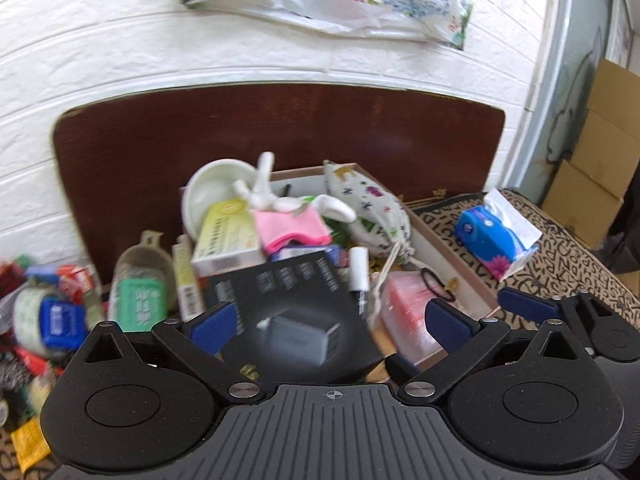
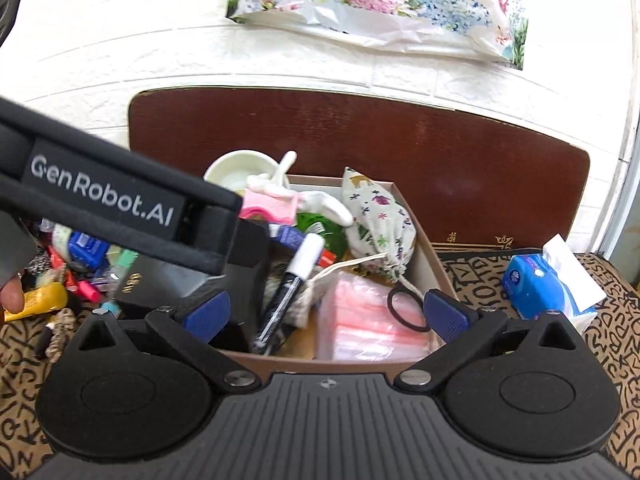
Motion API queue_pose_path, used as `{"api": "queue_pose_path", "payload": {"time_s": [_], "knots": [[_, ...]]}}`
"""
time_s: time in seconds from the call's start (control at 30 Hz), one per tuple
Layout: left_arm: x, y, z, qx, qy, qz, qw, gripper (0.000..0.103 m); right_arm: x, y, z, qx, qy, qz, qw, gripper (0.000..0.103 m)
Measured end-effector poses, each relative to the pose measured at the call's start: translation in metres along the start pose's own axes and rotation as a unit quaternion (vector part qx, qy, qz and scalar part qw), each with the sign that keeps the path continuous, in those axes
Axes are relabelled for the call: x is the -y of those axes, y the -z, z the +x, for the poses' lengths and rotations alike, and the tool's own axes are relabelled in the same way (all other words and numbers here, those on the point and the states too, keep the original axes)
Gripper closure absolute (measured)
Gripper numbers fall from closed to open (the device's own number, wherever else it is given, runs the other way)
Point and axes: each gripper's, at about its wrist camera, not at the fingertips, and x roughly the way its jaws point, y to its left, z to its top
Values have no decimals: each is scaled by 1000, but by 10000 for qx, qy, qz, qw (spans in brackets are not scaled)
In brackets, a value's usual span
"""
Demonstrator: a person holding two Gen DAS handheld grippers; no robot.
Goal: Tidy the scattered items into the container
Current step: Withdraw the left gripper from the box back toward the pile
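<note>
A shallow cardboard box [image 1: 452, 254] [image 2: 434, 258] sits against a brown board and is piled with items: a white bowl [image 1: 212, 196], a plush rabbit in pink [image 1: 288, 216], a patterned cloth pouch [image 2: 376, 224], a marker [image 2: 292, 280], a pink packet [image 2: 372, 320]. My left gripper [image 1: 330, 318] is open, its fingers either side of a black charger box [image 1: 296, 316] that lies over the box's near left corner. My right gripper [image 2: 326, 312] is open and empty just above the box's near edge. The left gripper's body [image 2: 120, 204] crosses the right wrist view.
Several loose items lie left of the box: a clear cup with a green packet [image 1: 140, 292], a tape roll with a blue pack [image 1: 52, 316], a yellow tube [image 2: 44, 300]. A blue tissue pack [image 1: 496, 236] [image 2: 548, 284] lies right of the box on the patterned cloth [image 2: 616, 340].
</note>
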Motion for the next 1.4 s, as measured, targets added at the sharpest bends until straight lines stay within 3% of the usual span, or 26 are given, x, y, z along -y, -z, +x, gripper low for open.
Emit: {"api": "queue_pose_path", "payload": {"time_s": [0.8,1.4], "knots": [[-55,78,-87,168,-324,-413,9985,0,-89,15,-66,93,-337,-228,9991,0],[-155,183,-124,-32,-829,-1297,9881,0,-193,70,-55,-547,-1297,-311,9896,0]]}}
